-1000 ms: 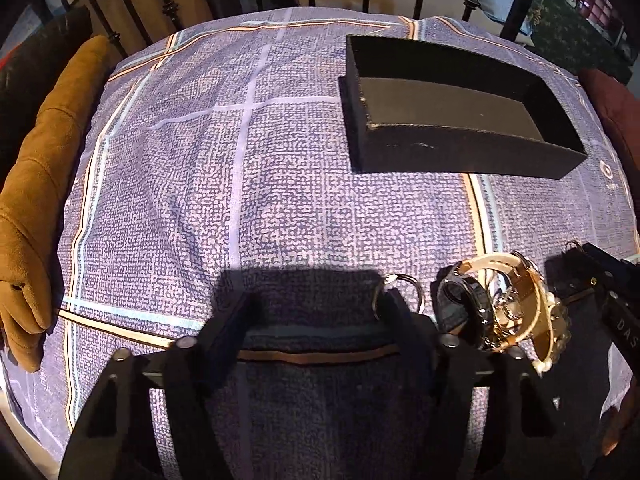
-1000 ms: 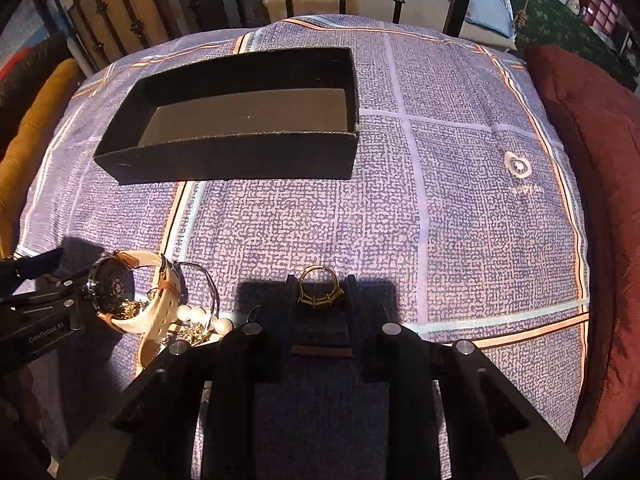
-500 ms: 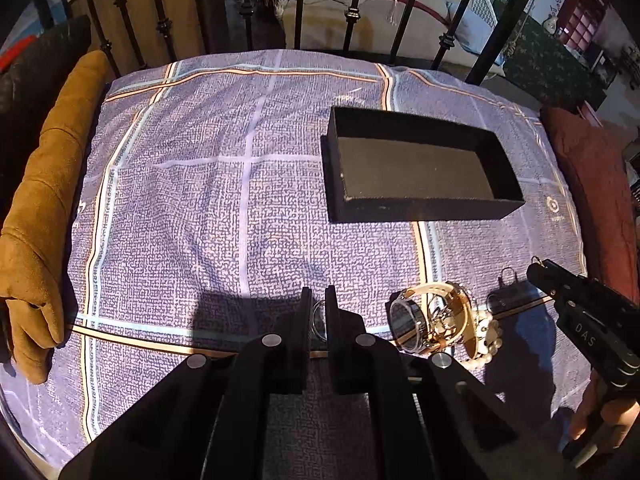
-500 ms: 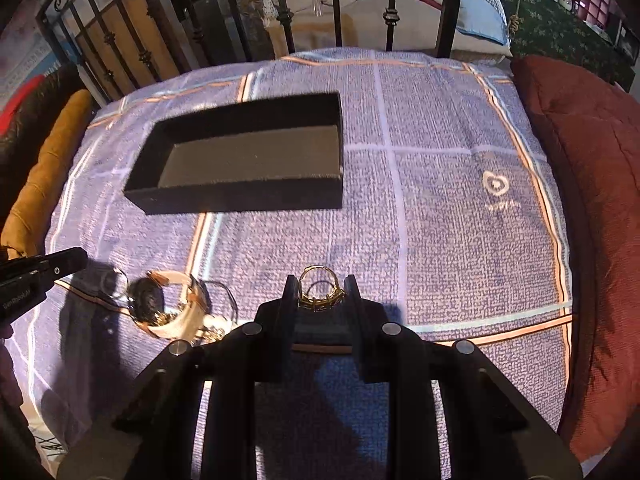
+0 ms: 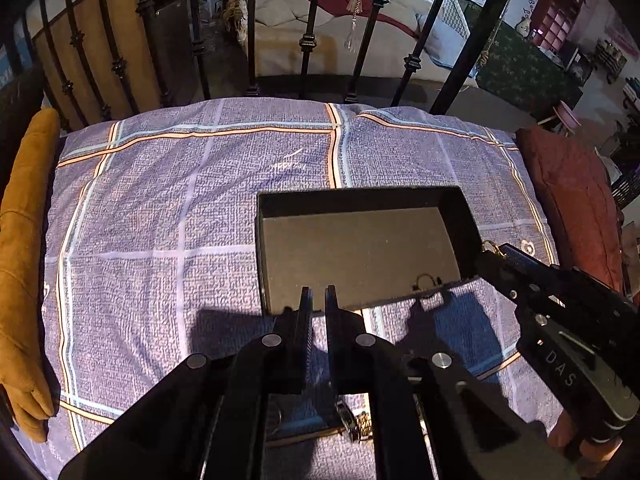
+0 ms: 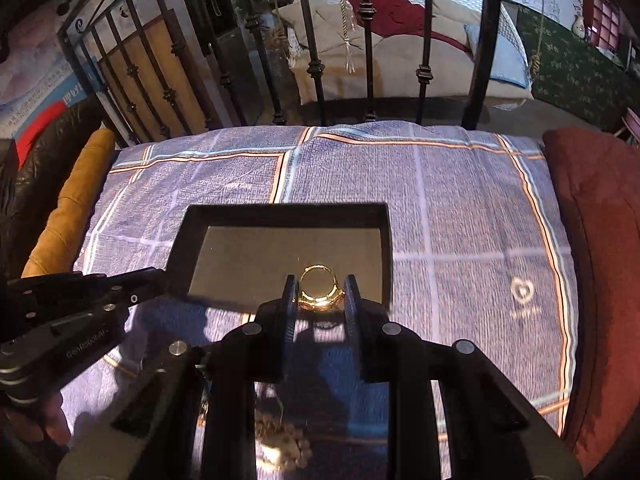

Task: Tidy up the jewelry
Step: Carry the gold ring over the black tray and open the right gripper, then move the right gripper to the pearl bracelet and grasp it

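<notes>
In the right wrist view a gold ring point(image 6: 320, 292) sits upright between my right gripper's point(image 6: 320, 282) pads, held above the near right part of the black open box point(image 6: 280, 210). The left wrist view shows the same gripper point(image 5: 492, 252) with the ring point(image 5: 489, 245) at the box's point(image 5: 360, 196) right edge. My left gripper point(image 5: 318, 294) has its jaws almost together over the box's near wall, with nothing visible between them; its tip point(image 6: 160, 276) shows beside the box's left side. A watch point(image 5: 348, 420) and a thin loop lie on the cloth beneath it.
A purple checked cloth point(image 5: 160, 220) covers the surface. A mustard cushion point(image 5: 24, 280) runs along the left edge and a red cushion point(image 5: 572, 208) along the right. A black iron railing point(image 5: 308, 40) stands behind. A beaded piece point(image 6: 280, 444) lies under the right gripper.
Both grippers rose and moved forward to the box; the jewelry pile slid under them. The left jaws went from wide open to nearly together. The right gripper kept hold of the gold ring.
</notes>
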